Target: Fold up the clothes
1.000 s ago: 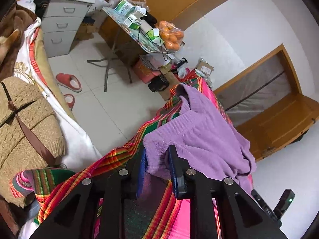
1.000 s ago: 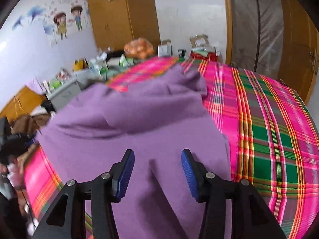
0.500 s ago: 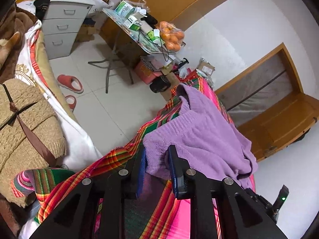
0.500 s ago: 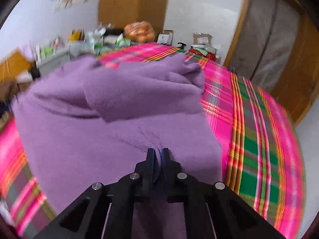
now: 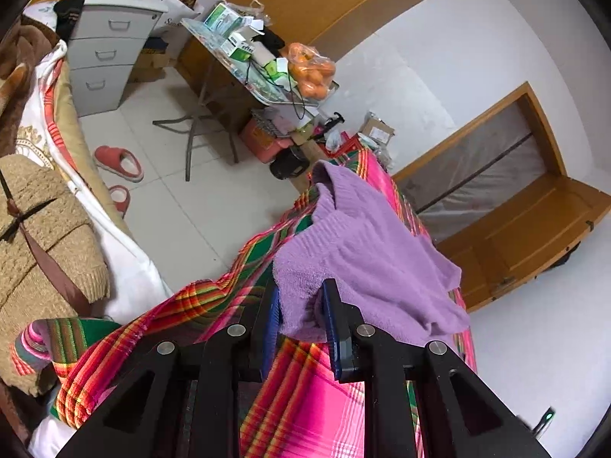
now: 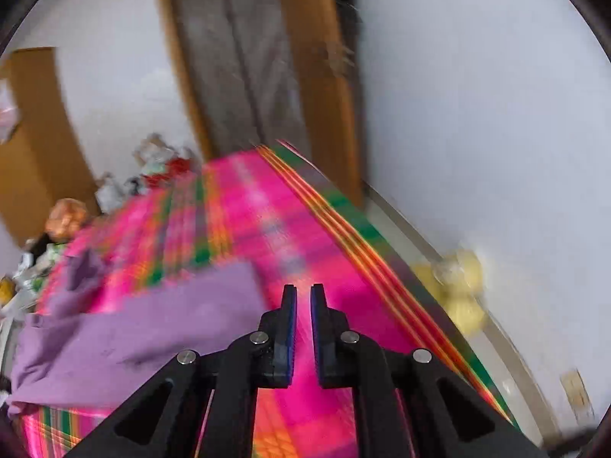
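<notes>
A fuzzy purple garment (image 5: 374,252) lies crumpled on the pink and green plaid bedspread (image 5: 305,393). My left gripper (image 5: 301,305) is shut on the garment's near corner, which bunches up between the blue pads. In the blurred right wrist view, the purple garment (image 6: 145,328) spreads across the left of the plaid bedspread (image 6: 267,210). My right gripper (image 6: 303,294) hangs over bare plaid just right of the garment's edge. Its fingers stand almost together and I see no cloth in the thin gap.
Left of the bed is tiled floor with red slippers (image 5: 118,160), a grey drawer cabinet (image 5: 110,49) and a cluttered folding table (image 5: 252,61) with a bag of oranges (image 5: 311,72). A brown knitted garment (image 5: 34,236) lies at the left. A white wall (image 6: 477,152) runs along the bed's right side.
The right gripper was open a second ago, then pinched the purple garment. It has since swung right, off the garment and over bare plaid. The left gripper keeps its grip, hardly moved.
</notes>
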A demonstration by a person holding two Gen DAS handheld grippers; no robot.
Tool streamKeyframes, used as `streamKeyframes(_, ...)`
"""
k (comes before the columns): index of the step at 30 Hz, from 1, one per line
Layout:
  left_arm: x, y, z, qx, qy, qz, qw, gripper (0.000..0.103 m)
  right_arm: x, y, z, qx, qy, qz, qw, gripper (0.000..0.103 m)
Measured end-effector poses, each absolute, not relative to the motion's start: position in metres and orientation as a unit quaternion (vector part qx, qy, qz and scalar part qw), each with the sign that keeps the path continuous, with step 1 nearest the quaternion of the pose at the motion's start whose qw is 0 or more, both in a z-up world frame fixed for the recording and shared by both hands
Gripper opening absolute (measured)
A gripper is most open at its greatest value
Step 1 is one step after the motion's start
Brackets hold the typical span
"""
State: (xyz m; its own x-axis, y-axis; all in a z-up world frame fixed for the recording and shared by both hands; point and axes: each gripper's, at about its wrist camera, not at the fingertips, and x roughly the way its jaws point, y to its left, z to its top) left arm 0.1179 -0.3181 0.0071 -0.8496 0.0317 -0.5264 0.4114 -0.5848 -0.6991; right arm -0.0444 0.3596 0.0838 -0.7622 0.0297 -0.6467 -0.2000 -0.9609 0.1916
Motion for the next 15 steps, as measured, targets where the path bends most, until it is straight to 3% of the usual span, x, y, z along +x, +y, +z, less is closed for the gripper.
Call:
streamKeyframes(3,0.118,-0.318,0.008,0.251,0.446,-0.852,0.110,0.022,-0.032,0.360,0.080,-0.338,0.137,0.930,0.050,0.021)
streamKeyframes(8,0.121,-0.317,0.007,0.247,0.452,-0.850,0.107,0.022,-0.034,0.285,0.102,-0.312,0.092,0.939,-0.107,0.035)
streamKeyframes(15,0.126,-0.324,-0.003,0.245,0.478,-0.838,0.093,0.022,-0.057,0.138,0.108,-0.326,-0.011,0.900,-0.289,0.039)
